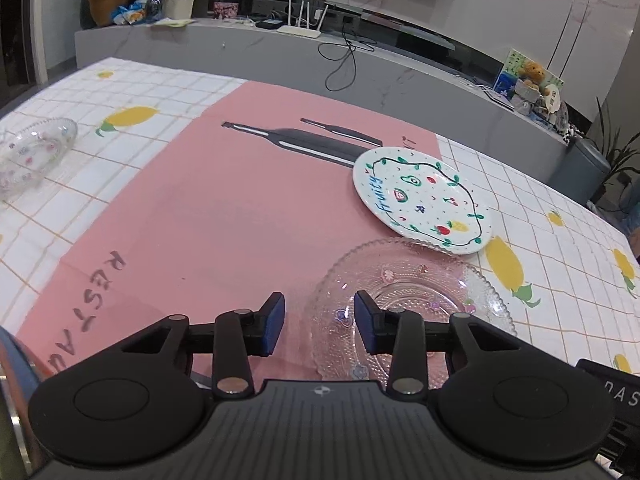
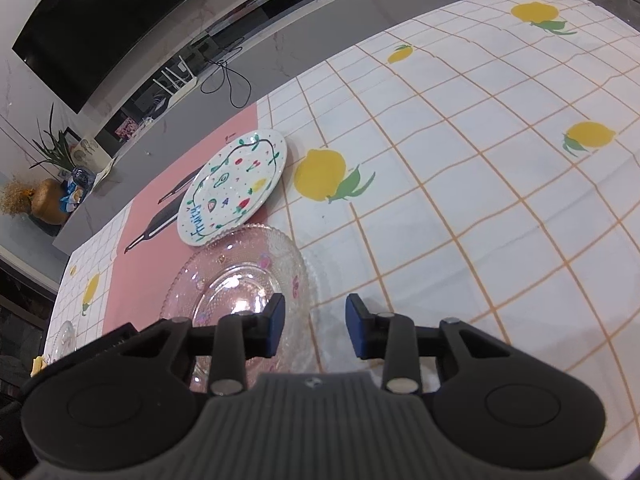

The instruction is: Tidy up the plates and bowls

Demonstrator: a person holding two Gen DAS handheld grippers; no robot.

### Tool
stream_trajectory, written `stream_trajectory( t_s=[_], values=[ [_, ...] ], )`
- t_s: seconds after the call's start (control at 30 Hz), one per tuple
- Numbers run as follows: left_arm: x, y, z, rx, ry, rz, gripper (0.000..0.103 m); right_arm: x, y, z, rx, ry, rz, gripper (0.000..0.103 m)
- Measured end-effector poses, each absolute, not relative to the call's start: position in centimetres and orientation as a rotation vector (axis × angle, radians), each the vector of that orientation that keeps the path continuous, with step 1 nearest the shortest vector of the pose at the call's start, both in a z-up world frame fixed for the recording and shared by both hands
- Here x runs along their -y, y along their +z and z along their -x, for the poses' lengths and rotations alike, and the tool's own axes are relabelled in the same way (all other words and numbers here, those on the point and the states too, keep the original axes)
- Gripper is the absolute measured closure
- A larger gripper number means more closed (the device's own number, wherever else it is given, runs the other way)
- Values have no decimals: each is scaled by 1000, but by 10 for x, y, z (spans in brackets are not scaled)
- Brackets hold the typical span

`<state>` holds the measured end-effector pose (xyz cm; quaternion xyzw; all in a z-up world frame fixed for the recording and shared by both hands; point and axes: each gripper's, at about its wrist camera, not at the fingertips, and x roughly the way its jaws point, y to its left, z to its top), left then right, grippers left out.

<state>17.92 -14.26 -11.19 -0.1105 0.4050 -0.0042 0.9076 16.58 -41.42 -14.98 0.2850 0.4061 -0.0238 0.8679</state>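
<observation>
white plate (image 1: pixel 422 196) reads "fruity"; pink mat (image 1: pixel 200 220) reads "resta".

**Plates and bowl: current layout**

Glass plate (image 1: pixel 412 304): clear, beaded texture, scalloped rim, small coloured flower dots. Lies flat, mostly on the pink mat (image 1: pixel 208 216), right edge over the checked cloth (image 2: pixel 460 184). It's the dish closest to me in both views.

White plate (image 1: pixel 420 196): ceramic, painted fruits, green vine border, blue "Fruity" lettering. Right way up, lying across the mat/cloth boundary just beyond the glass plate. Its near edge overlaps the glass plate's far rim; can't tell if it's resting on it.

Glass bowl (image 1: pixel 32 152): clear, same coloured dots, beaded rim. Sits on the cloth far left, well apart from both plates. Looks tilted, though that may be lens distortion.
</observation>
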Motion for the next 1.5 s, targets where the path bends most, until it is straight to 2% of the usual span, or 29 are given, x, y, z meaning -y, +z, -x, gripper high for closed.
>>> stream_trajectory(
  t_s=[0.2,0.37,0.73,1.5],
  values=[
    [145,-115,-182,-843,-36,241,77,416,-156,-172,-850,-23,-626,87],
    [146,-113,-181,-844,-28,240,81,419,-160,-172,-855,-7,-672,98],
    [150,-99,-172,-848,-29,231,89,421,-148,-166,-859,-19,-668,98],
    [137,-68,-81,-888,-99,255,90,420,-106,-71,-843,-13,-594,98]
  ],
)
